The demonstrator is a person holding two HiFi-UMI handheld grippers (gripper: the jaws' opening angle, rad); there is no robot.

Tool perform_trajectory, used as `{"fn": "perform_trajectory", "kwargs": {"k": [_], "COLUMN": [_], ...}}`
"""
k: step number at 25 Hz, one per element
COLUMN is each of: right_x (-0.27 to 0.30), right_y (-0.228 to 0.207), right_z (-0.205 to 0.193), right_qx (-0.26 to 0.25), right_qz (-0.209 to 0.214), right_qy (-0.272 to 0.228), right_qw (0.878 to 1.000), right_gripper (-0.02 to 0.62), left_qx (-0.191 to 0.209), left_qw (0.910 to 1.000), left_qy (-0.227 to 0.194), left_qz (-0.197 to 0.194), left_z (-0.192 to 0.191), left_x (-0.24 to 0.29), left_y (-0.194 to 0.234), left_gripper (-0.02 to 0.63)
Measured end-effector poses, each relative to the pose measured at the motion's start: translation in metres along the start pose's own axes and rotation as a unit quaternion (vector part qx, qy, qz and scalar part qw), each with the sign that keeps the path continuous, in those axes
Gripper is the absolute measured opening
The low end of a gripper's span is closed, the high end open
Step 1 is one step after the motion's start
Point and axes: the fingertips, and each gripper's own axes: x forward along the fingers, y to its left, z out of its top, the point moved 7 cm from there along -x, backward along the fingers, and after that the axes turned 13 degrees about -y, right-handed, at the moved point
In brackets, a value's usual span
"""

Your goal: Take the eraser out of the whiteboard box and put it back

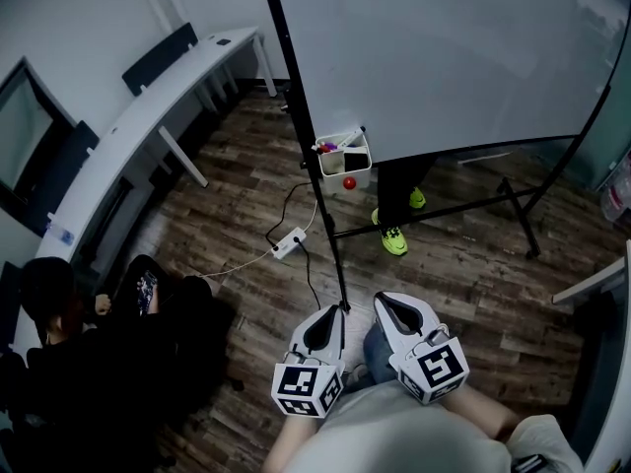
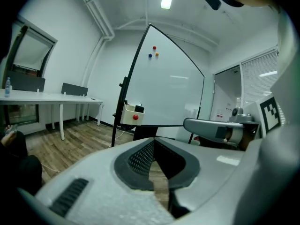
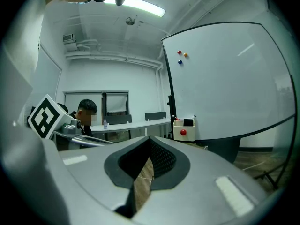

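A white whiteboard box (image 1: 345,163) with a red magnet on its front hangs at the lower left corner of the whiteboard (image 1: 454,57). The dark eraser (image 1: 352,144) lies in the box among pens. It also shows as a black block, the eraser (image 2: 139,109), in the box (image 2: 131,116), and likewise as the eraser (image 3: 188,122) in the box (image 3: 184,130). My left gripper (image 1: 330,310) and right gripper (image 1: 386,300) are side by side, low and well short of the box. Both point toward it. The left gripper (image 2: 152,143) and right gripper (image 3: 150,142) are shut with nothing held.
The whiteboard's black stand leg (image 1: 330,235) runs down toward my grippers. A power strip (image 1: 288,242) with cables lies on the wood floor. A seated person (image 1: 69,353) holds a phone at the left. A long white desk (image 1: 148,116) lines the wall. Green shoes (image 1: 394,239) show behind the board.
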Motion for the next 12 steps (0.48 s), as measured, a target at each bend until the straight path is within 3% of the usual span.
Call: {"fn": "perform_trajectory", "kwargs": {"k": [12], "right_x": [0.005], "right_y": [0.005], "right_z": [-0.003], "right_qx": [0.000], "right_qz": [0.017], "right_qy": [0.006], "right_qw": [1.000], "right_gripper": [0.004], "left_qx": [0.005], "left_qw": [0.9999], "left_qy": [-0.001], "left_qz": [0.013], "left_z": [0.002], "left_x": [-0.004], "left_y": [0.011], "left_gripper": [0.000]}}
